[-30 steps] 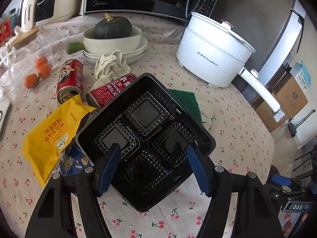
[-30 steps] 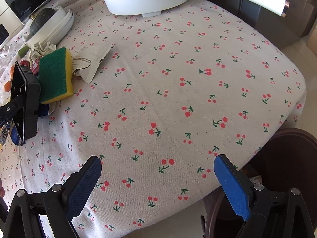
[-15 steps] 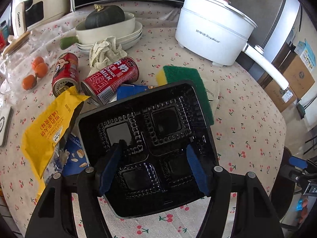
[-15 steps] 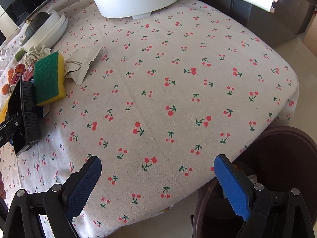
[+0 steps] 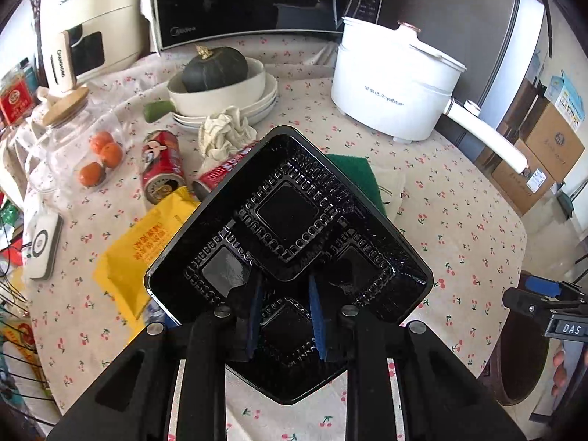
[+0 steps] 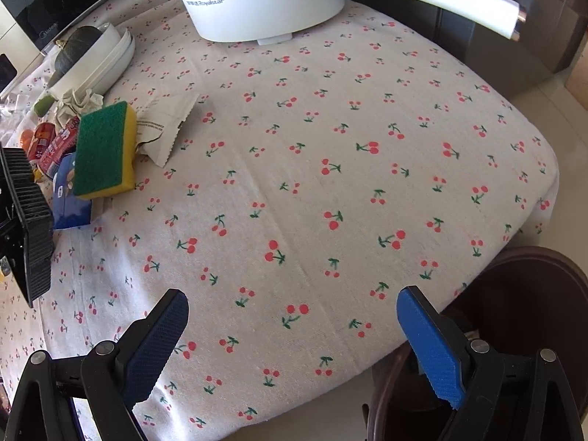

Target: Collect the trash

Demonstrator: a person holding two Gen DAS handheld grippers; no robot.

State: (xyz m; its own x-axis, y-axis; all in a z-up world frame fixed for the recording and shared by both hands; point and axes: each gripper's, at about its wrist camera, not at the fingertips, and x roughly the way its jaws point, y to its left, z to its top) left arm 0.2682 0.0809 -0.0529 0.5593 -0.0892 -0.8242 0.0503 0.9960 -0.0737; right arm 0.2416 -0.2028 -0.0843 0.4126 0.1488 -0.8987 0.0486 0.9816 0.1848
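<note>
Where cherry-print tablecloth [image 6: 330, 183] ends, brown bin [image 6: 533, 330] stands.

"Royalstar" on white pot [image 5: 395, 88]; "Midea" on microwave [image 5: 257, 0]

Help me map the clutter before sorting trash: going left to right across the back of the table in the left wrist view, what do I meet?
Glass jar → cartoon can → crumpled tissue → white pot.
</note>
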